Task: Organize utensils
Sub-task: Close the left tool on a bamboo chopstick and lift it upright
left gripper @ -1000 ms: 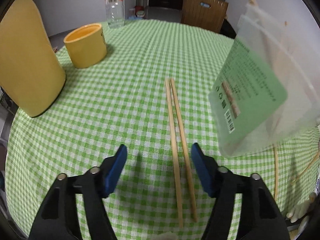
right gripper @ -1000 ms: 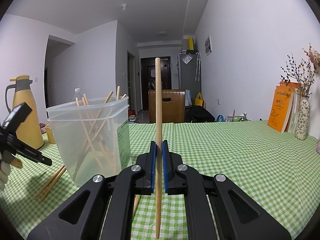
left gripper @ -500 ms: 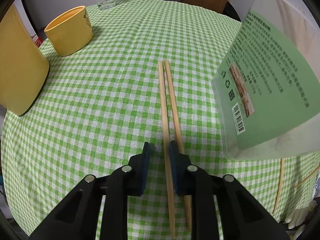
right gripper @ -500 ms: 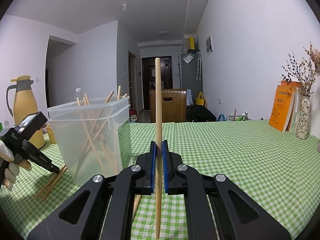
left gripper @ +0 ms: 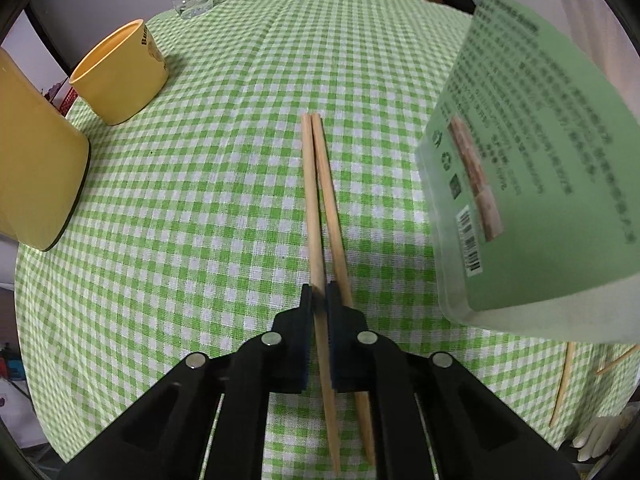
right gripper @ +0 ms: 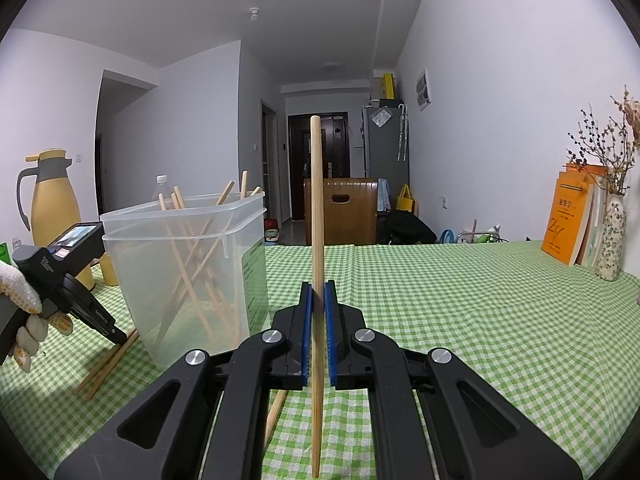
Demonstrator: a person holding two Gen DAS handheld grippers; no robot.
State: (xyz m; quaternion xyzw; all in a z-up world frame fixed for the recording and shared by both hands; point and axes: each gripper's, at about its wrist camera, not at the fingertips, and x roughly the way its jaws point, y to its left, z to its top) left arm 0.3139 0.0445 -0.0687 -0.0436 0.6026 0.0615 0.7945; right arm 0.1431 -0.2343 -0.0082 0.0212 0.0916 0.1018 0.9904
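The left gripper [left gripper: 320, 300] points steeply down at the tabletop [left gripper: 200, 200], its fingers [left gripper: 306, 304] clenched on the nearer part of one chopstick [left gripper: 314, 216] of a pair lying side by side on the green checked cloth. Only the left stick sits between the pads; its partner [left gripper: 334, 216] lies just outside the right finger, so a lift would likely take one stick alone. The grip sits near the stick's end, probably so the long part can swing into a bin.

The right gripper [right gripper: 317, 308] is held about level, fingers clamped on a single upright chopstick [right gripper: 316, 200], seemingly parked while the other hand works. The vertical hold suits dropping it end-first.

Further off stands the clear plastic container [right gripper: 184, 264], already holding several chopsticks leaning against its walls, just beside the pair on the cloth. Loose sticks [left gripper: 564, 384] lie by its base. Beyond are a yellow cup [left gripper: 120, 76] and a yellow thermos [right gripper: 50, 200].
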